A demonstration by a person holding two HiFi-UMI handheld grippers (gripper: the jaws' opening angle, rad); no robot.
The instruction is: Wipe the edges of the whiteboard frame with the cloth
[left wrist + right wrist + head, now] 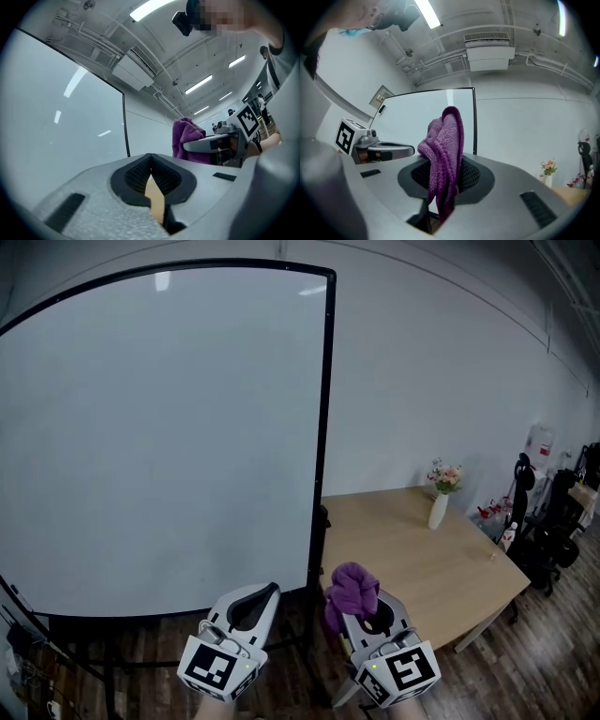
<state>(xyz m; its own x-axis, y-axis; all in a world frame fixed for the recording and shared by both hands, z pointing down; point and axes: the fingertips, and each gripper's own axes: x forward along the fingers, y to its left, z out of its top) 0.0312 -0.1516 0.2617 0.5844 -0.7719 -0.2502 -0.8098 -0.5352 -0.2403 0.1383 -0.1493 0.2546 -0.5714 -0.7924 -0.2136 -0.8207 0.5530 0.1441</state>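
A large whiteboard (159,437) on a stand fills the left of the head view, its black frame edge (322,427) running down the right side. My right gripper (361,601) is shut on a purple cloth (351,592), held low, just right of the frame's bottom corner. In the right gripper view the purple cloth (444,159) bunches up between the jaws, with the frame edge (474,122) behind it. My left gripper (251,604) is shut and holds nothing, low in front of the board's bottom edge. The cloth (186,139) also shows in the left gripper view.
A wooden table (431,559) stands right of the board, bearing a white vase with flowers (441,498). Chairs and equipment (548,512) crowd the far right. The board's stand legs (89,643) rest on dark wooden flooring below.
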